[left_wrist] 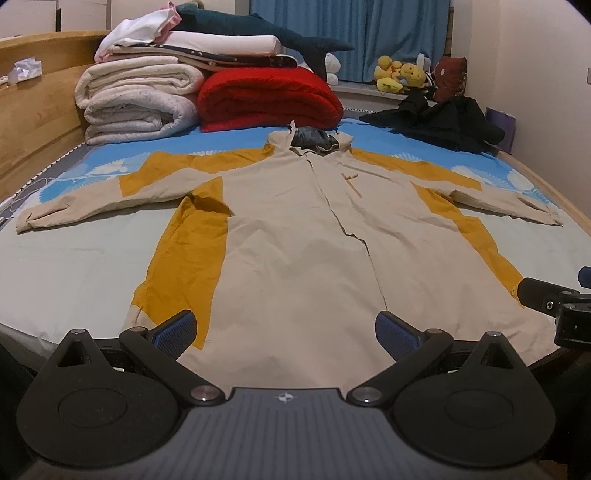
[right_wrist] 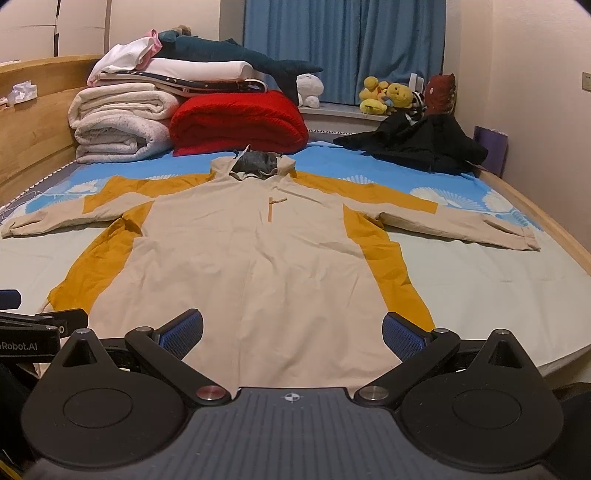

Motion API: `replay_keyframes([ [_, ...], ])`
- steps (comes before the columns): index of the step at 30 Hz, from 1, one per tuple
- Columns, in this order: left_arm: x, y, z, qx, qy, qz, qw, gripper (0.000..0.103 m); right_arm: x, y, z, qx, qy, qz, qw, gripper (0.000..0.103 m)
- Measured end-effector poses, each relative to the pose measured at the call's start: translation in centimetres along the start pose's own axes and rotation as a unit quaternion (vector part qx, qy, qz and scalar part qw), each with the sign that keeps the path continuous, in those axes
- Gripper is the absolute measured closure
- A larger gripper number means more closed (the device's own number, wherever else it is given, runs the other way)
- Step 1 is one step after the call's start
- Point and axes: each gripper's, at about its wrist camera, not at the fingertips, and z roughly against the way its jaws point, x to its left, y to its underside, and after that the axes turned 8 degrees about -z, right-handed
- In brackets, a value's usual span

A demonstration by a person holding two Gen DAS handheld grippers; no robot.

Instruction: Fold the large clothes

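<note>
Far left: wooden headboard (left_wrist: 33, 122) along the bed's edge, with a stack of rolled white quilts (left_wrist: 136, 107) just beside it. Next over, a folded red blanket (left_wrist: 269, 99) touching the quilts, a dark plush shark (left_wrist: 258, 31) lying across the top of the pile. Behind, blue curtains (left_wrist: 351, 33).

Centre: beige-and-mustard hooded jacket (left_wrist: 288, 236) spread flat, front up, on the bed (left_wrist: 66, 258), hood (left_wrist: 310, 142) toward the red blanket, hem toward the cameras. Both sleeves stretched straight out to the sides, cuffs resting on the pale sheet. Front closure running down the middle, small chest pocket tab just right of it.

Near edge: left gripper (left_wrist: 284, 334) hovering just above the hem, blue-padded fingers (left_wrist: 177, 332) spread wide apart, nothing between them but bare fabric below. Right gripper (right_wrist: 291, 334) alongside it over the same hem, fingers (right_wrist: 402, 336) equally wide, clasping nothing; no cloth pinched.

Further right: heap of black clothing (left_wrist: 443, 123) on the blue patterned sheet, well apart from the jacket. Yellow plush toys (left_wrist: 399, 75) on the sill behind it. Far right: wooden bed rail (right_wrist: 546, 218) and plain wall.
</note>
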Motion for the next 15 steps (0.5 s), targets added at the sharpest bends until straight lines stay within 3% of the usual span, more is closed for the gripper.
replay_keyframes([
  [15, -0.05, 0.07, -0.02, 0.001, -0.001, 0.001, 1.0000, 0.000, -0.03, 0.11, 0.02, -0.004, 0.003, 0.005, 1.000, 0.001],
])
